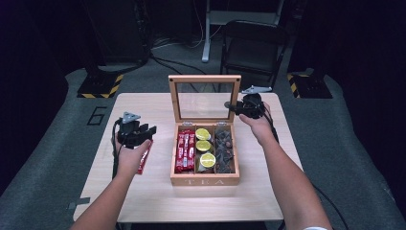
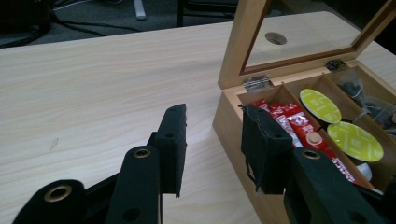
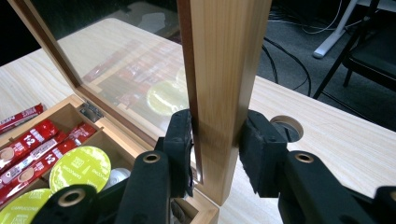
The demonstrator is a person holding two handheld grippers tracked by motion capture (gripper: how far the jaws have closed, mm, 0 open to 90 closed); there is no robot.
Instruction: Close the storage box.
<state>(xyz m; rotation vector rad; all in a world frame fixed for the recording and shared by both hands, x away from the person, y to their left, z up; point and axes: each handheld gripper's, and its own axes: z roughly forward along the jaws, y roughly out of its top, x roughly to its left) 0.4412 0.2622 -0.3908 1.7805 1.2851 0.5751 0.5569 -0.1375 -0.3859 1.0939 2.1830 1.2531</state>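
While my right claw (image 3: 215,154) pinches the right edge of the upright glass lid (image 3: 224,79), my left claw (image 2: 215,149) hangs open over the counter (image 2: 93,88), left of the wooden box (image 1: 205,180). Left gripper view shows nothing between its jaws; high view shows a red packet (image 1: 144,158) under that hand. Inside the box: red sachets (image 1: 185,151), yellow-green pods (image 1: 203,145), dark pieces (image 1: 224,148). Front reads "TEA". Floor marked "6" (image 1: 97,115).
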